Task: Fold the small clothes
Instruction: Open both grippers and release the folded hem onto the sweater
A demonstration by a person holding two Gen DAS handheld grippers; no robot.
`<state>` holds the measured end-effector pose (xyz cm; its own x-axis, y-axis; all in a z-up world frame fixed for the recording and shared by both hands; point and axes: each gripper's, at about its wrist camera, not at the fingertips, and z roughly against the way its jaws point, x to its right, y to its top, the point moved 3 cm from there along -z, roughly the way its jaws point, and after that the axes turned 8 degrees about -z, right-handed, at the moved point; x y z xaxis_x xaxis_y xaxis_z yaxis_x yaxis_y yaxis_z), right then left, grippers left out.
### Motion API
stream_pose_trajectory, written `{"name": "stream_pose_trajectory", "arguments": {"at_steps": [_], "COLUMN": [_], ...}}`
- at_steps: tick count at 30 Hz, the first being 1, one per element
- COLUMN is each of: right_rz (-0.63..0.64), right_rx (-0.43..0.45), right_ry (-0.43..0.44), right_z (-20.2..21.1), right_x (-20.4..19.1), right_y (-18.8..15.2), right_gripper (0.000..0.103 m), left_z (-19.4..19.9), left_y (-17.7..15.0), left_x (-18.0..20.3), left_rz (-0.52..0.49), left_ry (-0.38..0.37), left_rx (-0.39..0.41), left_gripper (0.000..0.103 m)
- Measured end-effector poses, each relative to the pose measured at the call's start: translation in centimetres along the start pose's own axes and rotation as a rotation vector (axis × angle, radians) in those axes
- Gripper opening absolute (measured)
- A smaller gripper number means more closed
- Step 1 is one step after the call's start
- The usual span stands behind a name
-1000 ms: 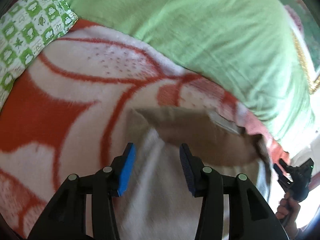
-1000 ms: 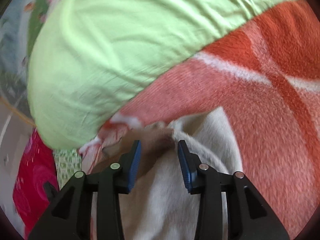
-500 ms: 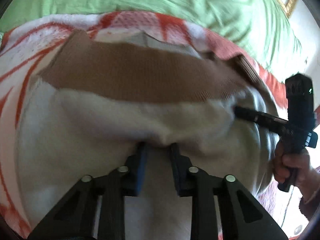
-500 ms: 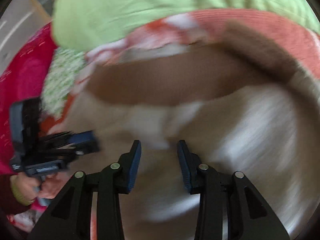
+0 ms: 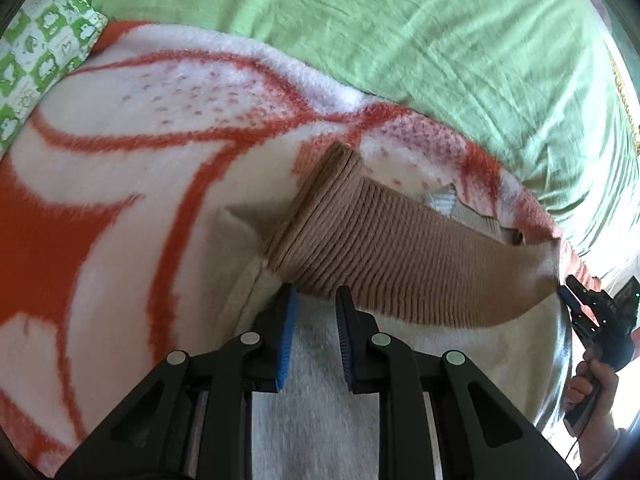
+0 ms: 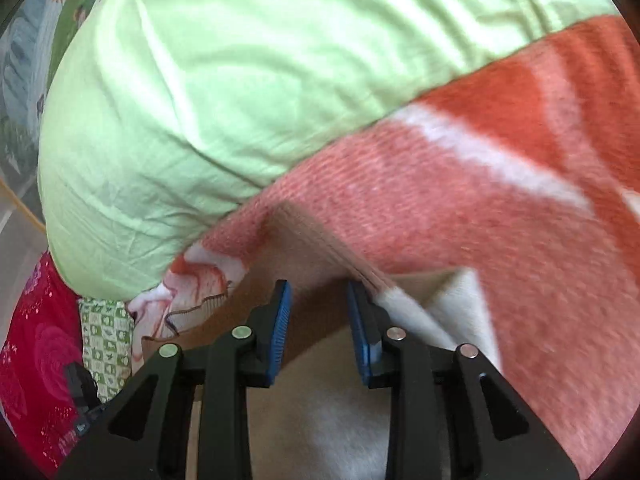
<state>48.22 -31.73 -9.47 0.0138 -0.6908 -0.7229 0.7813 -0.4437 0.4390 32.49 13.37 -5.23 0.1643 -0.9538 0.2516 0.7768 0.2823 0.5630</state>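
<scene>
Left tool [image 5: 314,320] fingers stand apart over the cream garment [image 5: 320,400], its ribbed brown waistband [image 5: 400,256] at 12 o'clock. Right tool [image 6: 318,312] fingers also stand apart; whether they touch the waistband cloth is unclear through blur. Garment lies on an orange-and-white blanket [image 5: 120,168], below a green pillow [image 5: 400,32].

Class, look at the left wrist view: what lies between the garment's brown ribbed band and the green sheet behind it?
In the left wrist view, a strip of the orange-and-white blanket separates the brown ribbed band from the green sheet; nothing else lies there.
</scene>
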Motion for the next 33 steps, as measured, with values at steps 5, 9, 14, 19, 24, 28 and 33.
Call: {"name": "stream_pose_trajectory", "arguments": {"at_steps": [5, 9, 14, 19, 24, 28, 33], "right_rz": [0.1, 0.201, 0.216, 0.104, 0.144, 0.134, 0.147], "right_rx": [-0.036, -0.126, -0.282, -0.231, -0.202, -0.156, -0.164], "right_ry": [-0.013, -0.005, -0.098, -0.173, -0.202, -0.154, -0.106], "right_z": [3.9, 6.4, 7.1, 8.7, 10.7, 12.6, 13.2], "right_x": [-0.9, -1.7, 1.3, 5.5, 4.2, 2.6, 1.1], "right_y": [-3.6, -8.4, -13.1, -12.2, -11.9, -12.1, -13.2], "right_gripper": [0.033, 0.036, 0.045, 0.039, 0.041, 0.043, 0.048], "left_z": [3.5, 5.8, 5.0, 5.1, 7.8, 10.2, 11.0], "left_y": [-2.9, -7.4, -12.0, -13.0, -13.5, -15.0, -18.1], "left_x": [2.1, 3.4, 1.5, -1.5, -2.2, -2.8, -3.4], "left_rz": [-0.037, -0.062, -0.051, 0.024, 0.09, 0.179, 0.277], "left_ry": [-0.03, -0.069, -0.015, -0.024, 0.002, 0.007, -0.023], "left_rx": [0.007, -0.027, -0.119, -0.135, -0.114, -0.106, -0.149], "left_gripper": [0.035, 0.04, 0.038, 0.021, 0.036, 0.053, 0.06]}}
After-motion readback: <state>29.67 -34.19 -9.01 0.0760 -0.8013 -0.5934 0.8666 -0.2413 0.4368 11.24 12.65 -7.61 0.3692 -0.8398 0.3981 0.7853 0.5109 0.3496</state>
